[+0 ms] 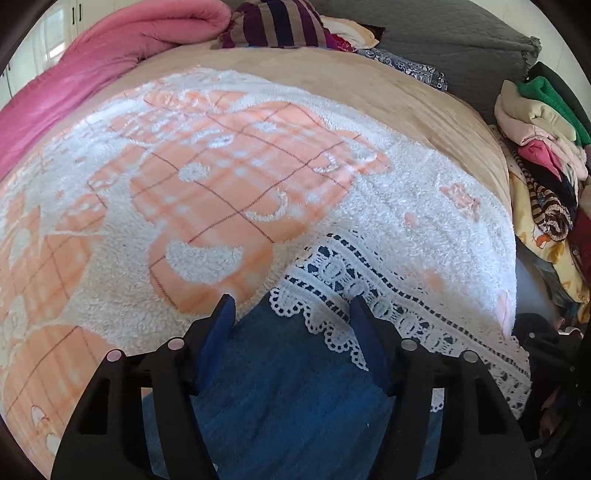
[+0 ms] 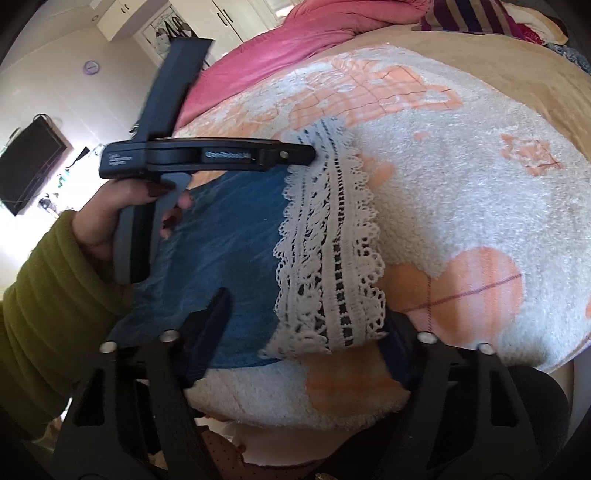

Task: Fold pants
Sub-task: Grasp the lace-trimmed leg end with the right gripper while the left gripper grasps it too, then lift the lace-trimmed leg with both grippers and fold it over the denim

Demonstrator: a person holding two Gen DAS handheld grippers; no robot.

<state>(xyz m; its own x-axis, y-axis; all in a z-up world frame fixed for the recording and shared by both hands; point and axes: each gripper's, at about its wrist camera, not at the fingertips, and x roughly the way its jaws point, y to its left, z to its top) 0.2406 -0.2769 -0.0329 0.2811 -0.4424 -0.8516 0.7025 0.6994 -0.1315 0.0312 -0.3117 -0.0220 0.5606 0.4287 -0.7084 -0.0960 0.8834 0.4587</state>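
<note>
Denim, blue, with a broad white lace hem: the pants point(image 2: 229, 236) lie flat on the near edge of the bed, lace end pointing toward the far side. Under them, a fluffy white and peach blanket point(image 1: 229, 177) with a thin checked line pattern; under that, a smooth tan cover point(image 1: 424, 96).

Left gripper point(image 1: 291, 306): jaws apart, one blue pad on each side of the denim and lace edge, fabric between them; pads not seen pressing on it. In the right wrist view this gripper reaches in from the left, its tip at the far end of the lace, held by a hand point(image 2: 110, 221) in an olive ribbed sleeve point(image 2: 48, 302).

Right gripper point(image 2: 306, 325): jaws apart, straddling the near corner of the pants; lace lies over the gap. Grip not visible.

No containers in view.

Surroundings: pink quilt point(image 1: 110, 48) bunched far left; striped purple garment point(image 1: 280, 22) far centre; grey quilted pillow point(image 1: 461, 37) far right; stack of folded clothes point(image 1: 539, 147) on the right edge; dark screen point(image 2: 29, 166) on the left wall
</note>
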